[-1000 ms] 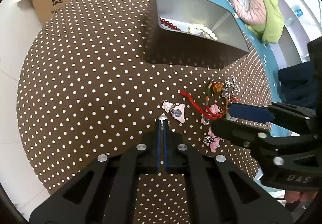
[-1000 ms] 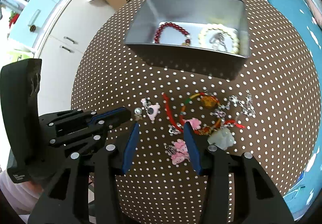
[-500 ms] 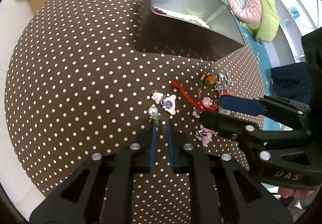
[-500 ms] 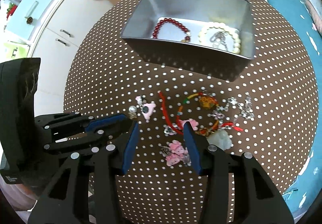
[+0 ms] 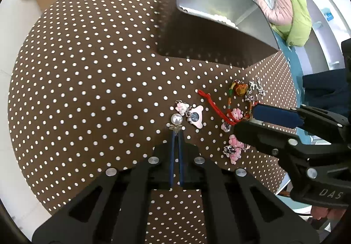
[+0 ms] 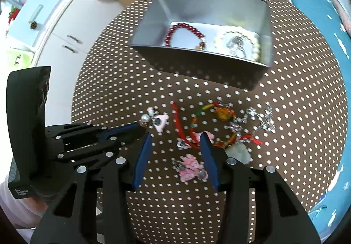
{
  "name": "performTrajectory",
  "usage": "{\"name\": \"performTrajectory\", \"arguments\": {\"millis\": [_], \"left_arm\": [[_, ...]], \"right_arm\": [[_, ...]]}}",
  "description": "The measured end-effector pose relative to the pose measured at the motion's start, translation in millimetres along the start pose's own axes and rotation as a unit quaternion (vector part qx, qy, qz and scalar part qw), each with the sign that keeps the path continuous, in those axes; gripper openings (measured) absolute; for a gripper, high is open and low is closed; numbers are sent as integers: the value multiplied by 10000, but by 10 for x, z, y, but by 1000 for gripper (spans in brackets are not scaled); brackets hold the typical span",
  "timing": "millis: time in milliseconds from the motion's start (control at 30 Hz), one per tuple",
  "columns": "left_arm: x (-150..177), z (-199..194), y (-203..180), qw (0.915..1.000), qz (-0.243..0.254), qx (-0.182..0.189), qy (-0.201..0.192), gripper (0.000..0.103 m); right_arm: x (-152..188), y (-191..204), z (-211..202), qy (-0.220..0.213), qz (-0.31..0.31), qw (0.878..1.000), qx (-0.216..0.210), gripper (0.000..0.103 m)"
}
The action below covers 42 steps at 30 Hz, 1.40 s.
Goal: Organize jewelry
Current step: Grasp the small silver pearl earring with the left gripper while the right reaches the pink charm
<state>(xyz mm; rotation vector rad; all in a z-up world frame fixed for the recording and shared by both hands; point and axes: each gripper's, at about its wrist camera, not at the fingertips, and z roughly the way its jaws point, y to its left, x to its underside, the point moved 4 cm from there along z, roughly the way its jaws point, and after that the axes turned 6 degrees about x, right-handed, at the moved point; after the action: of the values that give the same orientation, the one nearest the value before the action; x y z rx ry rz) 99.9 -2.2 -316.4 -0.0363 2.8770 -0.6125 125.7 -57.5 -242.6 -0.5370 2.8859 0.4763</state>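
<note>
Pearl earring pinched at its post by left gripper, near tabletop centre. Right gripper half open, empty, over tangled bracelets. Best lifted straight up, then carried to tin box without loosening.

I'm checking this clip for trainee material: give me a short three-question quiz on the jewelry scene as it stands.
1. True or false: the left gripper has its jaws shut on the pearl earring.
2. Which pieces already lie in the metal box? A) a red bead bracelet and a cream bead bracelet; B) only a ring; C) nothing.
3. Fill in: the right gripper has its jaws ____ above the pink charms.

Key: 1 true; 2 A; 3 open.
</note>
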Motion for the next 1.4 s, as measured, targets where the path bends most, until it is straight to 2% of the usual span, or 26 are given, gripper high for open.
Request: {"name": "performTrajectory", "arguments": {"millis": [267,467,533,600,633,833,933,1000,1400], "left_arm": [[7,-414,407,9993,-219,-49,-284,3],[115,-708,749,9979,-446,-95,-459,3],[176,-789,840,9974,-515,-97,-493,3],[222,-860,913,9970,-568,-105,-516,3],[258,-881,910,9969,-583,-112,-522,3],[310,-931,837,9967,-581,-138,-543,3],[264,-902,664,9970,-480,-163,-591,3],[182,-891,444,9970,-410,-165,-634,3],[-251,-1052,-152,9946,344,-15,-979,3]], "right_arm": [[-96,292,164,40,-530,9984,-174,33],[-124,417,394,193,-807,9966,14,30],[-135,440,487,246,-906,9951,292,24],[-149,472,496,172,-973,9946,315,22],[-151,484,499,144,-1019,9941,341,16],[-160,471,510,159,-911,9954,240,13],[-164,435,466,153,-792,9966,166,13],[-176,417,381,75,-720,9973,148,13],[-255,28,-392,-690,-153,9974,125,13]]}}
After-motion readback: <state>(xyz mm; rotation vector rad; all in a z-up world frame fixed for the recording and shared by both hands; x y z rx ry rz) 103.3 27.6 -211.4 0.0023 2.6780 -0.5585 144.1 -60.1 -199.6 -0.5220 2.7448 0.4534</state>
